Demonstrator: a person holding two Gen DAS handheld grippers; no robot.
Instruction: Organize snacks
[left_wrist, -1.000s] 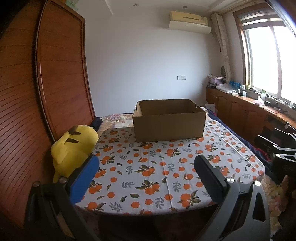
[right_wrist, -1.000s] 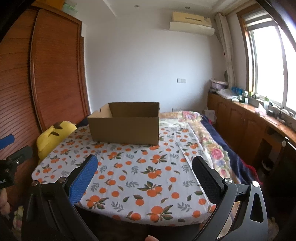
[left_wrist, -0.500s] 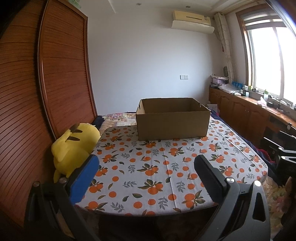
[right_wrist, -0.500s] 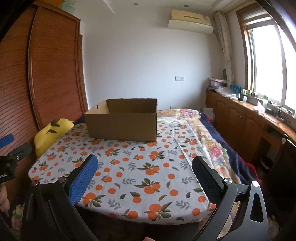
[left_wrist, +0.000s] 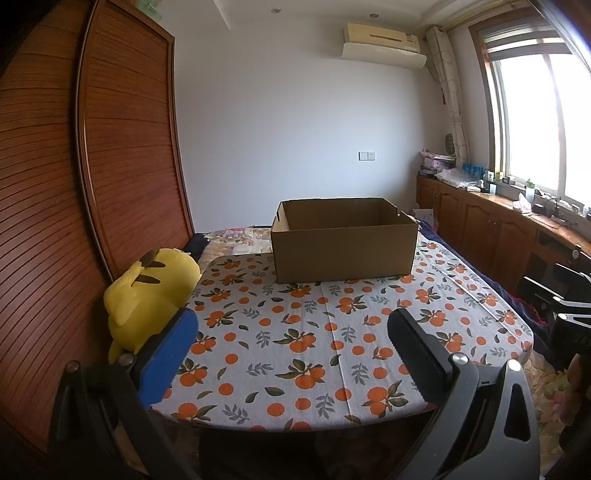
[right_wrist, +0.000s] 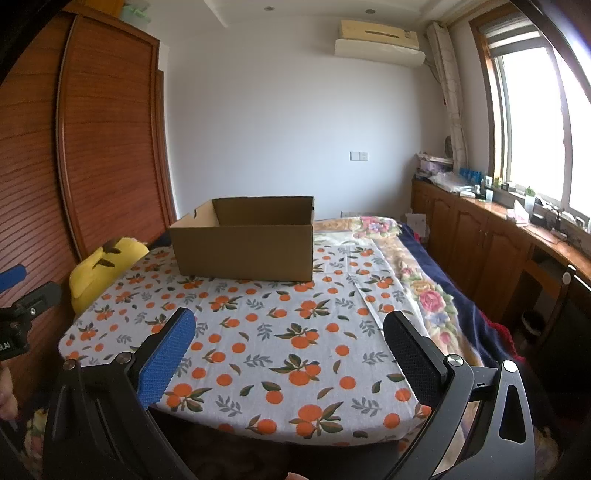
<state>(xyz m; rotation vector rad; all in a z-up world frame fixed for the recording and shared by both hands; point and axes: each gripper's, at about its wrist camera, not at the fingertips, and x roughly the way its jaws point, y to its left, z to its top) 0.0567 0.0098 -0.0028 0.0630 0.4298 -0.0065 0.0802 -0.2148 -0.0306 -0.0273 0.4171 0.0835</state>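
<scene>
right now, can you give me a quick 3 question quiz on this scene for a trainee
1. True or false: the left gripper is shut on a snack.
2. Multiple choice: the cardboard box stands on (A) the floor, (B) the orange-print tablecloth, (C) the wooden cabinet.
3. Short answer: what yellow thing lies at the table's left edge?

Key:
1. False; both it and the right gripper are open and empty.
2. B.
3. A yellow plush toy.

The cardboard box (left_wrist: 343, 240) shows only its walls; its floor and any contents are hidden. The yellow plush toy (left_wrist: 147, 299) is partly covered by the left gripper's blue fingers (left_wrist: 170, 354). Items on the window-side counter (right_wrist: 517, 218) are too small to identify.
</scene>
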